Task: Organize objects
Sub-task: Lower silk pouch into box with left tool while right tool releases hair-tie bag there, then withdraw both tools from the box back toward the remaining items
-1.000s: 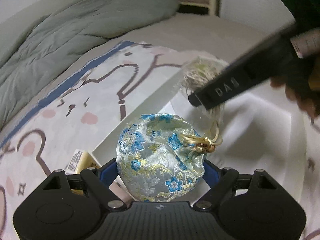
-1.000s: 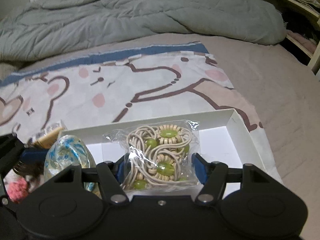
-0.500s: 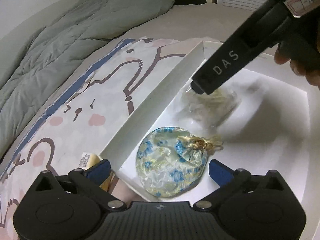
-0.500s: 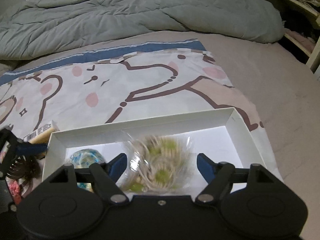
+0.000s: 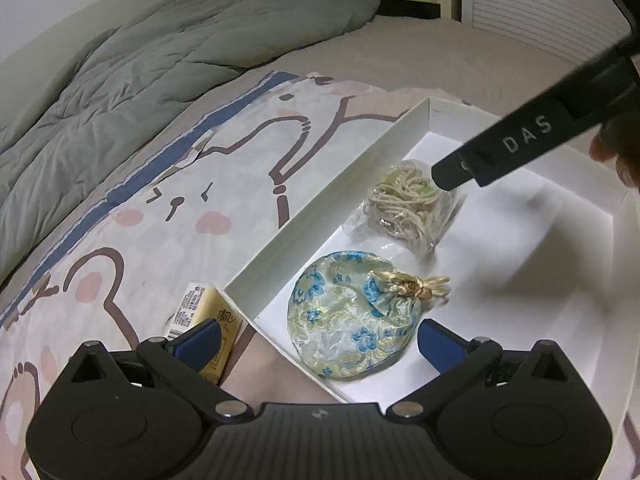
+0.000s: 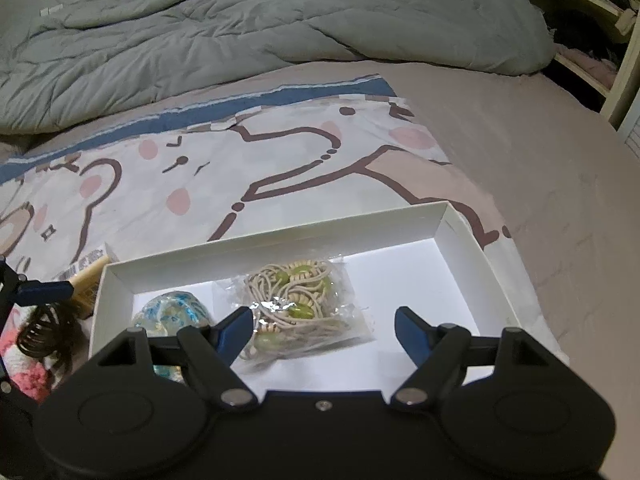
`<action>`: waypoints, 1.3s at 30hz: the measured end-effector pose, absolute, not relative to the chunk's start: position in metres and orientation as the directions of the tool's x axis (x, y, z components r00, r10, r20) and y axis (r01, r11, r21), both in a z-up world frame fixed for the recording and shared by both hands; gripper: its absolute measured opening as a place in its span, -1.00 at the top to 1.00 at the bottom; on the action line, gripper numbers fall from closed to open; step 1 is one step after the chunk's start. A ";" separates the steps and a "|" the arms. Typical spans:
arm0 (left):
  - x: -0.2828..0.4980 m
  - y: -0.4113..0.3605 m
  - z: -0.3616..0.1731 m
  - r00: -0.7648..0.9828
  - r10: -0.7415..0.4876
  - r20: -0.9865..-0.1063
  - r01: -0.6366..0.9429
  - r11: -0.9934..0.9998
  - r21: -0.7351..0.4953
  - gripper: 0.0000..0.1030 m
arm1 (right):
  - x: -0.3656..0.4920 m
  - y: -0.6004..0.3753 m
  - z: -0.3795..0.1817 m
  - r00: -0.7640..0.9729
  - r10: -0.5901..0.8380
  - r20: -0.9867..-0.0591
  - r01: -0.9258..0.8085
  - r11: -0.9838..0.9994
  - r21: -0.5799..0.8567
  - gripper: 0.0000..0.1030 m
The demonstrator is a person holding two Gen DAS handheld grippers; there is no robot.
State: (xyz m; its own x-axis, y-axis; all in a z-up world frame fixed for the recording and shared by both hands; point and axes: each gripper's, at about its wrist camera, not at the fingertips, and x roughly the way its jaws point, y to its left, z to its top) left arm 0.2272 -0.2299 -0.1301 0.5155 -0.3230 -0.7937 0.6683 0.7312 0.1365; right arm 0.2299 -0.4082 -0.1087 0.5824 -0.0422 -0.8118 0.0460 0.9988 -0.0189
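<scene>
A: White box (image 6: 460,232) sits on the bed, on a cartoon-bear sheet (image 6: 280,168). Two things lie inside, close together but apart: a brocade pouch (image 5: 352,320) with blue flowers near one end, and a clear packet of corded beads (image 6: 296,304) toward the middle.

B: Left gripper (image 5: 316,340)?

A: Fingers spread wide, one on either side of the pouch. Neither pad touches it. The pouch lies flat on the box floor.

B: Right gripper (image 6: 324,326)?

A: Fingers parted, holding nothing. The bead packet rests on the box floor between and ahead of them, free of both pads.

B: Outside the box?

A: A yellow packet (image 5: 212,320) beside the box's corner; a grey duvet (image 6: 240,28) bunched further up the bed.
</scene>
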 end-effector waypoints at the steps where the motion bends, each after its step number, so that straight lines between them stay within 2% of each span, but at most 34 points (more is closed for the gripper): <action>1: 0.226 -0.229 -0.128 0.516 -0.326 -0.792 0.663 0.737 0.129 -0.99 | 0.228 -0.409 -0.107 0.586 -0.035 -0.809 0.047 0.999 -0.010 -0.52; 9: 0.216 -0.214 -0.102 0.540 -0.341 -0.769 0.584 0.810 0.051 -0.99 | 0.207 -0.417 -0.085 0.634 0.024 -0.773 0.052 0.996 0.074 -0.52; 17: 0.203 -0.195 -0.081 0.570 -0.320 -0.757 0.487 0.873 -0.003 -1.00 | 0.180 -0.422 -0.068 0.676 0.037 -0.736 0.052 0.994 0.098 -0.59; 22: 0.193 -0.184 -0.069 0.592 -0.310 -0.744 0.439 0.898 -0.025 -1.00 | 0.161 -0.425 -0.059 0.700 0.048 -0.713 0.033 0.994 0.100 -0.67; 30: 0.177 -0.172 -0.054 0.620 -0.306 -0.723 0.369 0.926 -0.076 -1.00 | 0.136 -0.428 -0.052 0.722 0.044 -0.690 0.018 0.996 0.083 -0.90; 39: 0.166 -0.166 -0.049 0.630 -0.301 -0.716 0.318 0.941 -0.116 -1.00 | 0.119 -0.429 -0.048 0.741 0.025 -0.671 0.010 0.999 0.048 -1.00</action>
State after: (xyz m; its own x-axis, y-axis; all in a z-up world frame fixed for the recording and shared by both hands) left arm 0.1658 -0.1657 -0.0491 0.6299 -0.3011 -0.7160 0.3180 0.9410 -0.1160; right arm 0.1187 -0.4292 -0.0478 0.7407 0.0249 -0.6714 0.0099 0.9988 0.0479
